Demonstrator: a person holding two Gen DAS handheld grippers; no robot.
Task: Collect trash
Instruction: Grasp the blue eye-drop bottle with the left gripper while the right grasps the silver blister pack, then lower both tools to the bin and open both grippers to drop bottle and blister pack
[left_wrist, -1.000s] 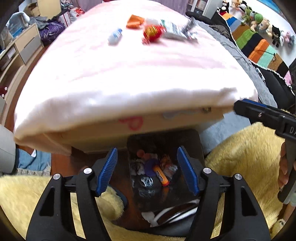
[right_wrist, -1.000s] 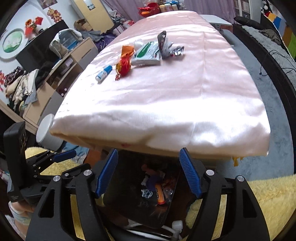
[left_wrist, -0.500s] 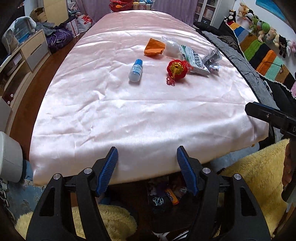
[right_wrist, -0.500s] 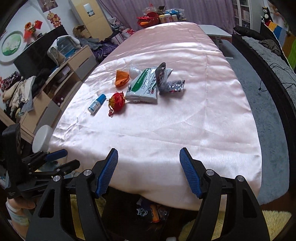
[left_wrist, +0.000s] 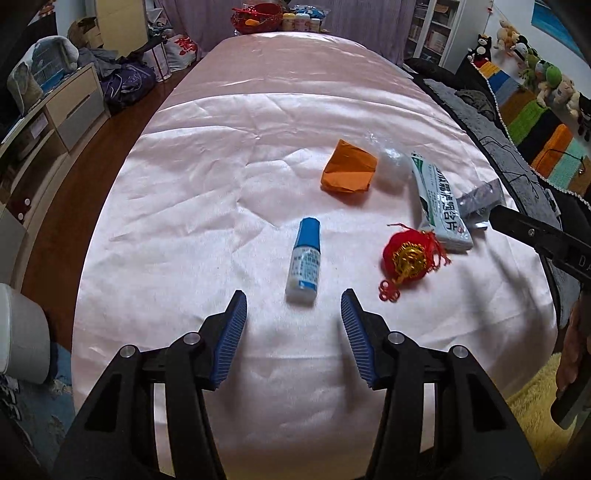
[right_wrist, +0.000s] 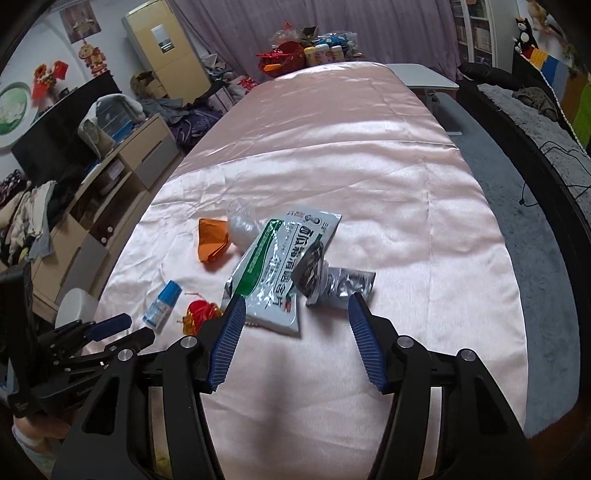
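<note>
Trash lies on a pink satin cloth (left_wrist: 221, 177). A small white bottle with a blue cap (left_wrist: 305, 260) lies just ahead of my open, empty left gripper (left_wrist: 293, 297). Right of it are a red and gold ornament (left_wrist: 410, 256), an orange paper (left_wrist: 349, 170), a clear plastic wad (left_wrist: 391, 162) and a green-white packet (left_wrist: 441, 205). My open, empty right gripper (right_wrist: 295, 301) hovers over the packet (right_wrist: 280, 269) and a crumpled silver wrapper (right_wrist: 332, 280). The bottle (right_wrist: 162, 304) and the ornament (right_wrist: 199, 312) show at its left.
The cloth covers a long table (right_wrist: 369, 155). A white bin (left_wrist: 22, 339) stands at the left on the floor. Drawers (left_wrist: 62, 110) line the left wall. A dark sofa with a grey throw (left_wrist: 491, 125) runs along the right. Bottles and a red basket (left_wrist: 273, 20) stand at the far end.
Both grippers have risen from the dark trash bin under the table's near edge and moved forward over the cloth. The bin has dropped out of view. Both stay open.
</note>
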